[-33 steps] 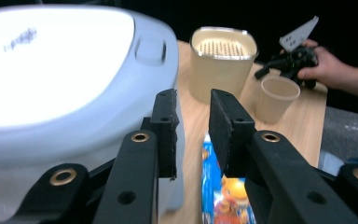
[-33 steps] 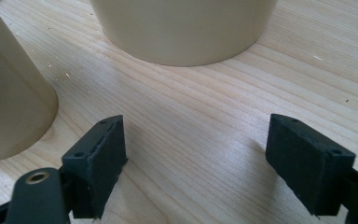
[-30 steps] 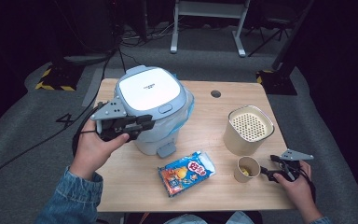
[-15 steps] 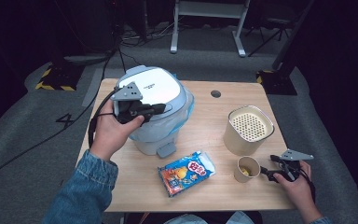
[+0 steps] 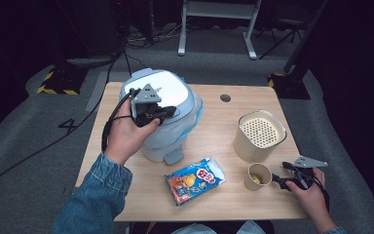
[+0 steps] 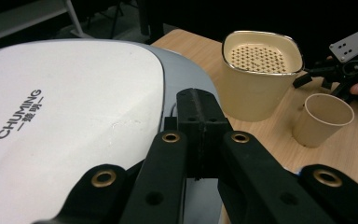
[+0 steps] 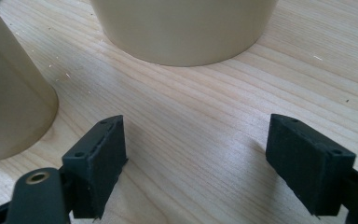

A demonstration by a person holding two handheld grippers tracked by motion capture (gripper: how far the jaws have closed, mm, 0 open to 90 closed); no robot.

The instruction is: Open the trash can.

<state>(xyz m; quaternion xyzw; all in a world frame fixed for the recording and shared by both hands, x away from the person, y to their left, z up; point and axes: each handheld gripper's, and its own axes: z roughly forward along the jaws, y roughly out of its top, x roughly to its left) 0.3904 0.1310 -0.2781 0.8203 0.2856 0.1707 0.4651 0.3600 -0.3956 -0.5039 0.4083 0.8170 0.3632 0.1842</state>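
The left tool (image 5: pixel 163 111) hangs over the white lid of the lidded bin (image 5: pixel 168 87), its jaws having just closed and now pressed together with nothing between them; the lid (image 6: pixel 70 121) lies right beneath and to the left of the tips. Ahead of that tool and off to its right stands the cream perforated container (image 6: pixel 261 70), with the paper cup (image 6: pixel 321 119) beside it. The right tool (image 7: pixel 193 168) rests low on the table (image 7: pixel 205 126), jaws spread, the cup just off its left jaw.
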